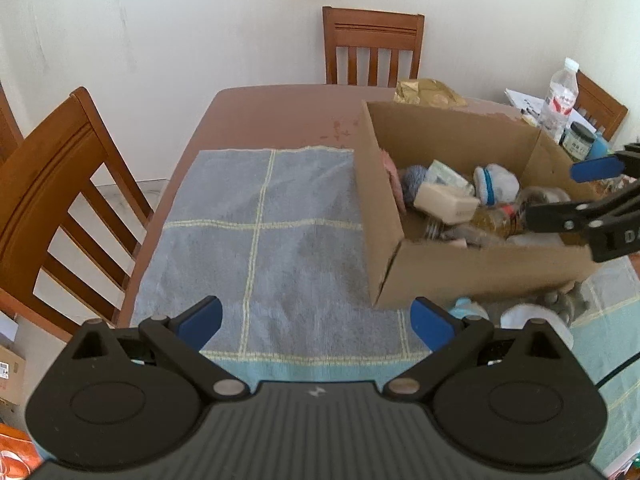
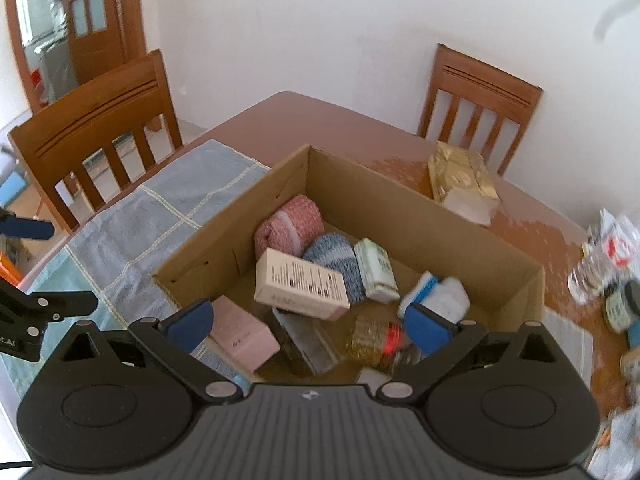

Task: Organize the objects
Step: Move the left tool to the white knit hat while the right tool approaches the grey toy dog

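- Nearest the left wrist camera, the left hand-held gripper has its blue pads spread wide over the blue checked cloth, with nothing between them.
- Nearest the right wrist camera, the right hand-held gripper is also spread fully apart and grips nothing; it hangs above the near end of the cardboard box.
- From the left view, the box sits at about 2 o'clock on the counter, its left wall resting along the cloth's right edge.
- Inside the box, in the right view, a pink woven roll lies at 11 o'clock against the far left wall, with a blue-grey roll just beside it.
- A cream carton lies tilted across the middle, touching both rolls.
- A small green-and-white packet leans beside the blue-grey roll, at about 1 o'clock.
- A white sock with blue stripes lies at 2 o'clock, behind the right pad.
- A pink carton lies at 9 o'clock, next to the left pad.
- A jar with a red band lies on its side near the right pad; its contents look blurred.
- Beyond the box, a gold packet rests on the bare counter at 1 o'clock.
- A plastic bottle stands at the counter's far right, with a dark-lidded jar just beside it.
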Motion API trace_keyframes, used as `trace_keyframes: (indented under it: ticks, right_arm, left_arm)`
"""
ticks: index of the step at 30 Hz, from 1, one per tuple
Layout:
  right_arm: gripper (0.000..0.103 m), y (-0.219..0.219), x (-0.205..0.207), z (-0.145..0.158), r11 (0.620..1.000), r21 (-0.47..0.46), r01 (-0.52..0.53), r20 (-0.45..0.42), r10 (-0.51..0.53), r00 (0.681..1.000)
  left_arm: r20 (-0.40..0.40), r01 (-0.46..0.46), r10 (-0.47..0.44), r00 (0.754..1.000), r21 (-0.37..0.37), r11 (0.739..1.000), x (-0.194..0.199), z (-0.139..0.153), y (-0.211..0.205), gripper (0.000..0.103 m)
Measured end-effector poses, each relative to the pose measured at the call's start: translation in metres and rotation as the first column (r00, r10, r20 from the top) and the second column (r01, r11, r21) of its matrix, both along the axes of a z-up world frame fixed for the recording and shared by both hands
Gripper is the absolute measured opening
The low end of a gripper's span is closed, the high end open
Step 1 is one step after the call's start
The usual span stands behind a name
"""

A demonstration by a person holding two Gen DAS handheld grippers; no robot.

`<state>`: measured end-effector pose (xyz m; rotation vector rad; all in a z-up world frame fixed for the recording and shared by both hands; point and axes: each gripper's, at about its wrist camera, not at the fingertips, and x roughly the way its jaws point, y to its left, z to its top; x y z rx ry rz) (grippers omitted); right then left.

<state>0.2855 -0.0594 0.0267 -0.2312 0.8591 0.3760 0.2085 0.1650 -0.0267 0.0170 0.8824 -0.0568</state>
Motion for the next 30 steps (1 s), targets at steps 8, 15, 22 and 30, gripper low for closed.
trace_keyframes:
  ticks: [8,15,22,30]
  right_arm:
    - [0.103,-0.021,-0.05,-0.021,0.992,-0.007,0.126,0.053,-0.125,0.991]
    - [0.103,-0.043,-0.088,-0.047,0.966,-0.032,0.258,0.027,-0.257,0.966]
    - [0.103,-0.065,-0.095,-0.079,0.915,0.006,0.404,-0.05,-0.404,0.914]
    - [0.103,-0.074,-0.065,-0.11,0.894,-0.002,0.448,-0.091,-0.446,0.89]
  left_arm:
    - [-0.007,-0.017,0.017,1.0,0.016,1.0,-0.022,-0.021,-0.009,0.1]
    - [-0.009,-0.005,0.005,1.0,0.01,1.0,-0.031,-0.032,-0.006,0.1]
    - [-0.024,0.014,-0.015,1.0,-0.032,0.999,-0.031,-0.036,-0.001,0.1]
    - [-0.026,0.014,-0.015,1.0,-0.05,0.999,-0.036,-0.037,0.01,0.1]
